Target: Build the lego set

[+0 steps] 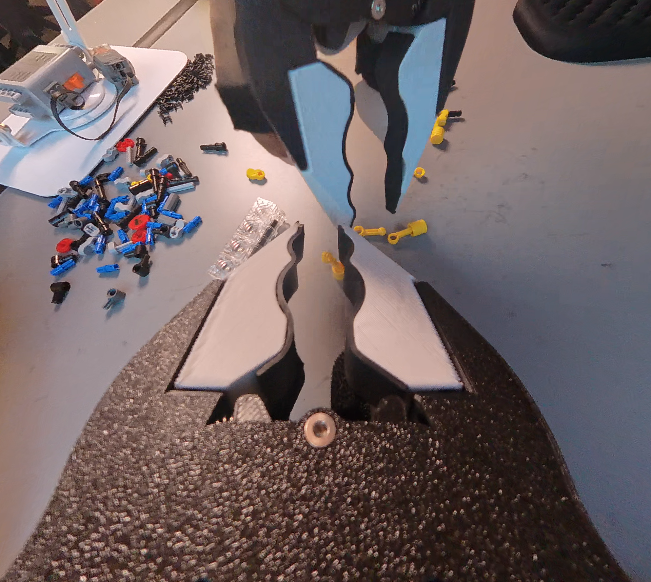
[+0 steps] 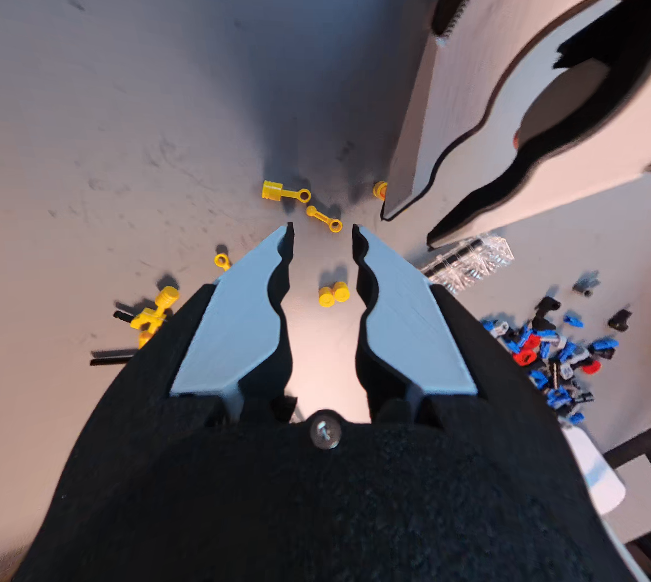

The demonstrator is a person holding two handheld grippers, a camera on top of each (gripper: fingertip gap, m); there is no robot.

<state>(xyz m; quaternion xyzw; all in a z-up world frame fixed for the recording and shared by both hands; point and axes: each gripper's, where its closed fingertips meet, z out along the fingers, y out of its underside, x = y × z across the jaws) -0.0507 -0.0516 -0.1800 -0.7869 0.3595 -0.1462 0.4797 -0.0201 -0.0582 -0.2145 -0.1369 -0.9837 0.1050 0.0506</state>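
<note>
Both grippers hang over the grey tabletop (image 1: 528, 248), tips nearly meeting, and neither holds anything. The left gripper (image 1: 318, 230) has its jaws parted with bare table between them; the right gripper (image 2: 322, 230) is likewise released, fingers spread and empty.

Right between the two sets of tips lie the small yellow parts: a yellow piston with its rod (image 2: 283, 193), a loose yellow connecting rod (image 2: 324, 219) just beside it, and a pair of yellow cylinders (image 2: 334, 294) sitting on the table inside the right gripper's open gap. Another yellow rod piece (image 1: 333, 264) lies half hidden by the left gripper's right finger. Off toward the right gripper's left side lies a yellow assembly on a black axle (image 2: 151, 315), with a small yellow ring piece (image 2: 222, 260) near it.

A clear studded plate (image 1: 252, 237) lies touching the left gripper's left finger, crowding that side. Beyond it sprawls a loose pile of blue, black, red and grey connector pins (image 1: 119, 209), with a heap of small black links (image 1: 188, 82) farther back. Toward the far left edge a white base plate (image 1: 151, 72) carries a grey battery box and motor (image 1: 53, 79) with a black cable. A black padded rest (image 1: 591, 12) lies at the far right edge. No containers show; every part lies loose on the tabletop.
</note>
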